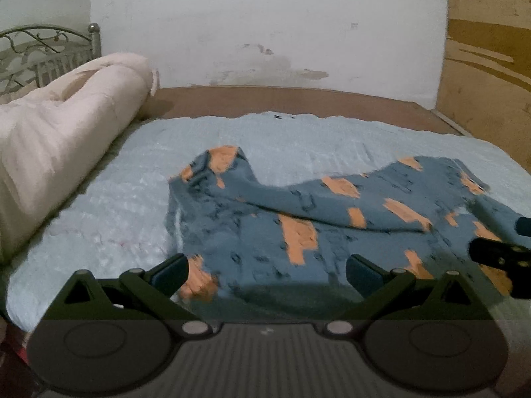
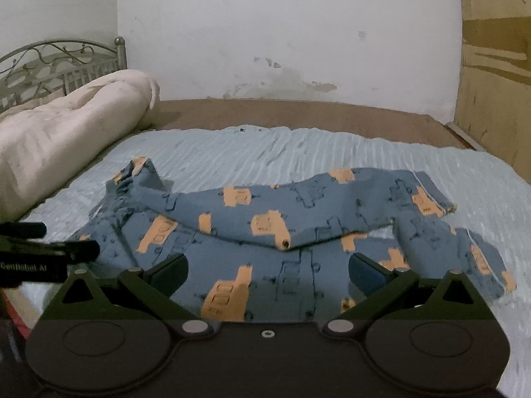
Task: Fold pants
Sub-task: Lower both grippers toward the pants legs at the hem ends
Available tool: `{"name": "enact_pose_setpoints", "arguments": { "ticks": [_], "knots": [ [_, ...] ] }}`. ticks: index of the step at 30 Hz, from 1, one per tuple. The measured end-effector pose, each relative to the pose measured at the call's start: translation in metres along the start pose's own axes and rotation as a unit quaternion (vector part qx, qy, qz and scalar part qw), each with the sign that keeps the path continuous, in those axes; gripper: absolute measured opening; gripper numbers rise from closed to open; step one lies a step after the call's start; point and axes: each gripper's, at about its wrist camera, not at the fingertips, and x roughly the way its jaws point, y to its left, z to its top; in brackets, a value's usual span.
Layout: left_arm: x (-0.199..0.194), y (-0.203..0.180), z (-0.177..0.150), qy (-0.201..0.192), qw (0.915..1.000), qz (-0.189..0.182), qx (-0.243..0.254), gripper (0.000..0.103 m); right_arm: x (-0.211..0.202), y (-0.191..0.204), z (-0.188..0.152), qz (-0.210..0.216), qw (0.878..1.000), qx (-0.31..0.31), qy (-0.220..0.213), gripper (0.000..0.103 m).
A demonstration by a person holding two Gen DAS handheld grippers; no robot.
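Blue pants [image 1: 298, 219] with orange vehicle prints lie on the light blue bedspread [image 1: 99, 219], waistband at the left, legs stretching right. One leg is laid over the other. They also show in the right wrist view [image 2: 285, 232]. My left gripper [image 1: 267, 273] is open and empty, hovering over the near edge of the pants. My right gripper [image 2: 268, 273] is open and empty, over the near leg. The right gripper shows at the right edge of the left wrist view [image 1: 504, 255]; the left gripper shows at the left edge of the right wrist view [image 2: 49, 252].
A rolled cream comforter [image 1: 59, 139] lies along the bed's left side, before a metal headboard [image 1: 39, 53]. A brown mattress strip [image 1: 282, 102] and a stained white wall [image 1: 265, 26] are behind. A wooden panel [image 1: 491, 66] stands at the right.
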Motion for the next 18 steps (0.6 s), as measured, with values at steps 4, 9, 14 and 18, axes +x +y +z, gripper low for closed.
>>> {"name": "enact_pose_setpoints", "arguments": {
  "ticks": [4,9,14,18],
  "knots": [
    [0.017,0.009,0.020,0.005,0.9999,0.014,-0.003,0.102,0.012,-0.003,0.012,-0.001,1.000,-0.009,-0.003,0.102],
    [0.039,0.014,0.041,0.008,0.9996,0.028,0.006,0.103,0.035,-0.010,0.026,-0.003,1.000,-0.018,-0.001,0.102],
    [0.065,0.018,0.057,0.014,0.9992,0.035,0.014,0.102,0.065,-0.016,0.042,0.002,0.999,-0.037,0.004,0.102],
    [0.086,0.023,0.067,0.019,0.9985,0.047,0.023,0.103,0.087,-0.026,0.057,0.056,0.997,-0.059,-0.012,0.102]
  ]
}}
